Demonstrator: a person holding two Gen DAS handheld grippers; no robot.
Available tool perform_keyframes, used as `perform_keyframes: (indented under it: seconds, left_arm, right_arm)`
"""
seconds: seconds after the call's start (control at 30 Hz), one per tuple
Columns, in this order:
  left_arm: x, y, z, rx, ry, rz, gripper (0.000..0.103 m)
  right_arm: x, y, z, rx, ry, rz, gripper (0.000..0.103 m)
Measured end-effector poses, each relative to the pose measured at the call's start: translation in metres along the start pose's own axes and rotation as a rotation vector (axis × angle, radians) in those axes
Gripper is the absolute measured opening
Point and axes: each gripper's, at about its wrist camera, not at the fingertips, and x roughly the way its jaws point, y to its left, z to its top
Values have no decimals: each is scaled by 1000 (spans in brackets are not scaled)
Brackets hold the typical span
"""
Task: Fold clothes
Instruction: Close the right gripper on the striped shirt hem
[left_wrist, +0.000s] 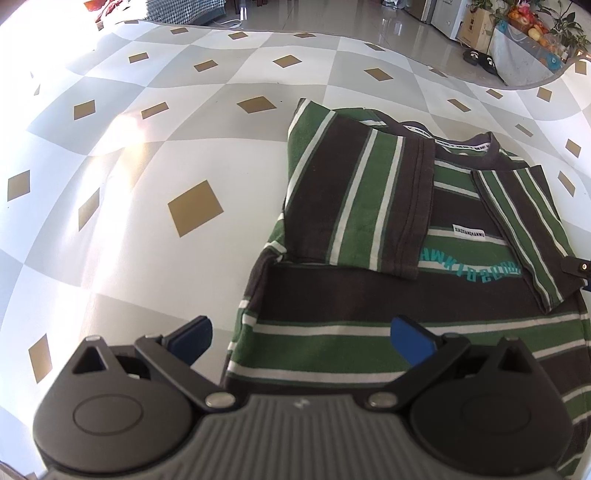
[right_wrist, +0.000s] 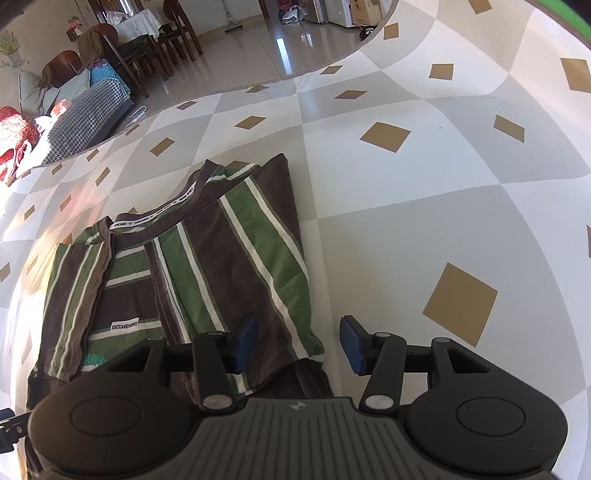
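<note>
With both sleeves folded in, the striped shirt (left_wrist: 369, 229) is approached low by the released left gripper (left_wrist: 299, 338) and right gripper (right_wrist: 299, 341); the hem must next be grasped.

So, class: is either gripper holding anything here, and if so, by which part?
Nothing is held. Left gripper and right gripper are both open above the green-and-brown striped cotton T-shirt, clamping no fabric.
</note>
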Motion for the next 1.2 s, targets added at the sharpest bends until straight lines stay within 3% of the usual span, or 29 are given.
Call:
perform_keyframes:
  seconds: [0.13,0.27,0.37,0.57,0.67,0.8,1.0,1.03,1.1,1.2]
  left_arm:
    - [5,4,0,-10,17,19,103]
    - [10,4,0,-15,36,20,103]
    - [12,4,0,-17,44,12,103]
    - [13,4,0,-21,47,11,103]
    - [12,5,0,-29,44,13,103]
    - [14,6,0,-27,51,20,103]
    - [17,2,-2,-5,67,21,103]
    - [18,1,-2,0,71,22,103]
    - [20,-1,-3,3,78,20,103]
    - [23,-2,-5,3,92,15,103]
  right_arm:
    - [2,6,-2,-48,-10,4,48]
    - [4,18,-4,-127,-3,10,25]
    - [3,21,-5,-148,2,27,14]
    - [1,17,-1,-101,-18,42,15]
    - [3,9,2,-47,-25,50,31]
    - [8,2,3,9,-42,65,35]
    - [13,11,3,-44,-71,65,36]
    - [13,13,3,-58,-73,63,36]
    - [15,18,2,-93,-69,54,20]
    - [16,22,2,-126,-60,36,10]
